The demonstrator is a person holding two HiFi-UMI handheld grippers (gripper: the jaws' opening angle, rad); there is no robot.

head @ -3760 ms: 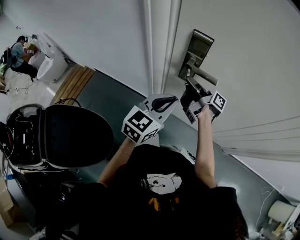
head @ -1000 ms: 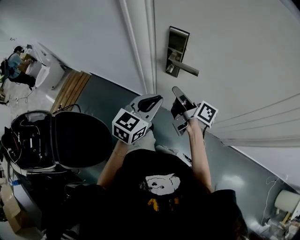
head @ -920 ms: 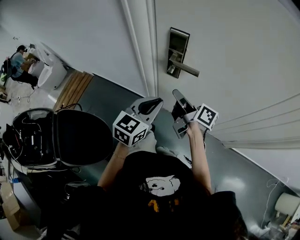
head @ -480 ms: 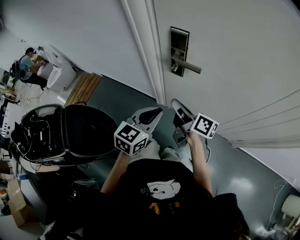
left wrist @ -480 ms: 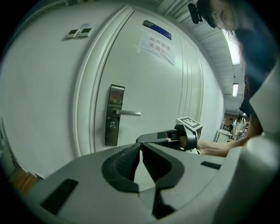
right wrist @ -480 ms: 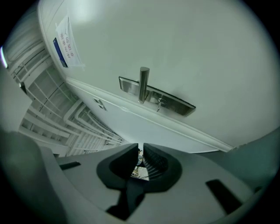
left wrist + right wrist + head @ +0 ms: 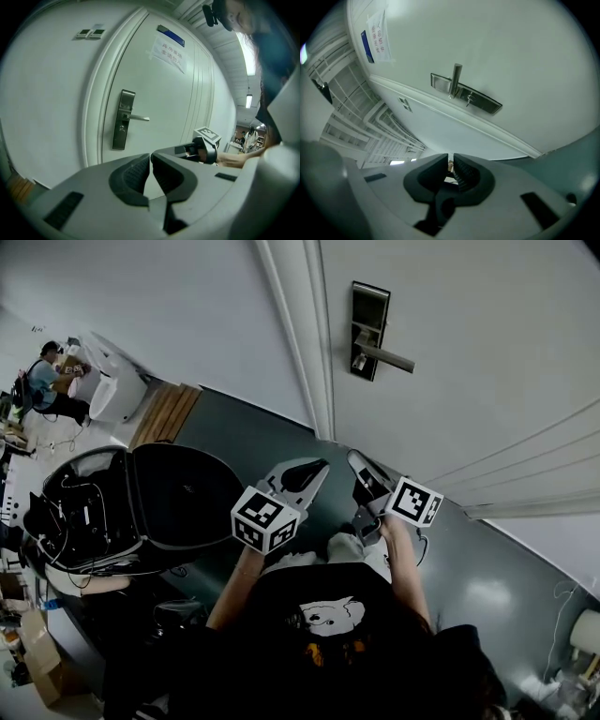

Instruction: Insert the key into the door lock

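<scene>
Door (image 7: 469, 352) and lock (image 7: 370, 310) (well ahead of the fingers) rise over grey floor (image 7: 244, 437); left gripper (image 7: 317, 466) and right gripper (image 7: 355, 458) both clenched.

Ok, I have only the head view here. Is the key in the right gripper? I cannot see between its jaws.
Observer: It seems so. In the right gripper view the right gripper has its jaws nearly together on a small brassy thing, likely the key.
Operator: And the other one?
Observer: The left gripper is empty, jaws together.
Operator: Is anything on the door above the lock?
Observer: A paper notice with a blue label over it; the print is too small to read.
</scene>
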